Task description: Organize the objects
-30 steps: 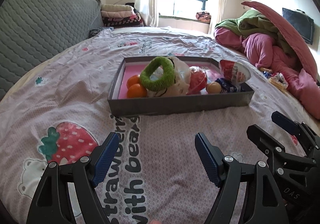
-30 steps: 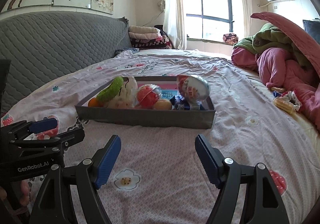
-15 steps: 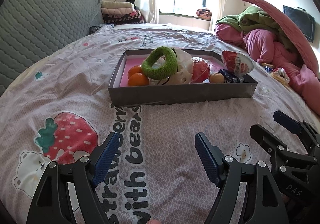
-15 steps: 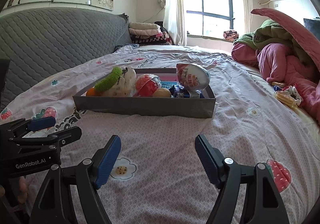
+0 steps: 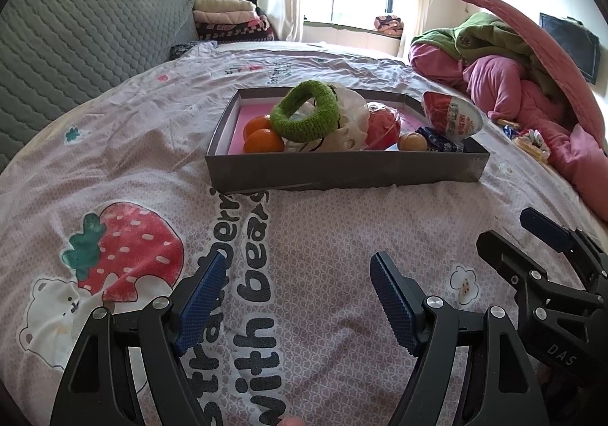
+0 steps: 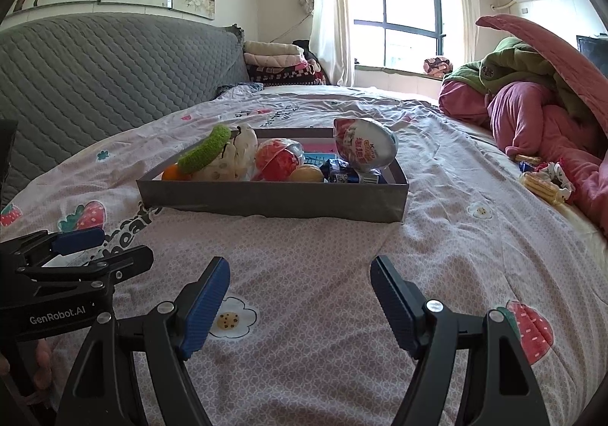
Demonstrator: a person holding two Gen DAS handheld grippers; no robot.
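Ahead of both our tools the bedsheet [image 5: 334,220] spreads wide, and on it, straight in front and well apart from us, sits the grey tray [image 5: 342,169] where the loose things are gathered, likely so they stay off the soft bedding. Beyond our right tool a pink blanket heap [image 6: 539,114] fills the far side, with snack packets [image 6: 543,179] lying at its foot, outside the tray. Inside the tray a white bag [image 5: 344,122] props up the green ring [image 5: 306,110]; the large egg [image 6: 364,150] leans in the corner nearest our right tool, beside a red ball [image 6: 277,162] and two oranges [image 5: 262,137]. What the bag holds we cannot tell. Our left gripper [image 5: 298,296] and right gripper [image 6: 300,296] both hang with fingers wide apart, holding nothing
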